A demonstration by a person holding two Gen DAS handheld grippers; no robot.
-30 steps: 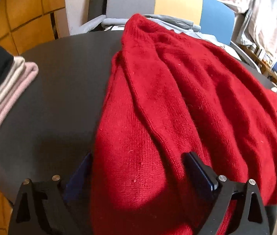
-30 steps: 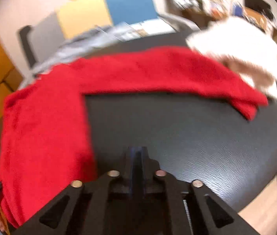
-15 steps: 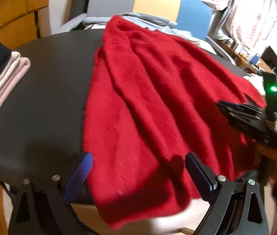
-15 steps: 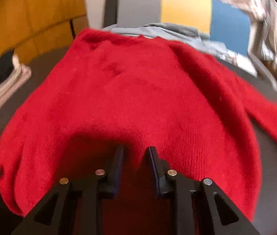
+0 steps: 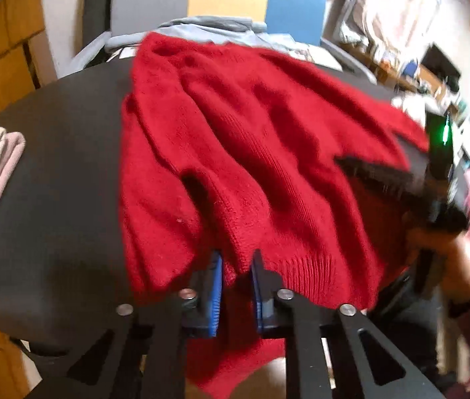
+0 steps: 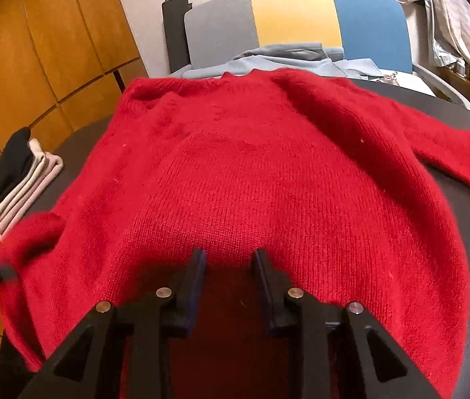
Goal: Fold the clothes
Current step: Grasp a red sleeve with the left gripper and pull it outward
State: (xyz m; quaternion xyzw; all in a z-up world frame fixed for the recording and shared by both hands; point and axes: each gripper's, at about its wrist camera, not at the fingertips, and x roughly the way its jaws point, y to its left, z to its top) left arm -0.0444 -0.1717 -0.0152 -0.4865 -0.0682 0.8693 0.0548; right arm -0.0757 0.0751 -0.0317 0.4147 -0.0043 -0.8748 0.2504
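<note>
- Red knitted wool sweater point(image 6: 268, 179) lies spread on the dark round desk point(image 5: 62, 173), neckline toward the far edge, hem hanging over the near edge, one sleeve trailing off to the right.
- Left hand-held gripper point(image 5: 236, 276): blue-padded jaws nearly closed, pinching a gather of the ribbed hem.
- Right hand-held gripper point(image 6: 230, 266): jaws narrowed around the hem edge with a gap between them; red knit fills that gap, but whether it is firmly clamped I cannot tell.
- Risk: loose knit stretches, so a pull by the hem alone could distort the fabric or slip out of the right jaws.
- Risk: uneven lift between the two grips would skew the fold; ridges already run diagonally on the left side.
- Risk: dragging the sweater leftward could nudge the folded stack of black, cream and pink garments point(image 6: 15, 179).
- Versus half a second ago: left jaws stood wide apart astride the hem, now closed on it; right gripper similar, jaws slightly wider.
</note>
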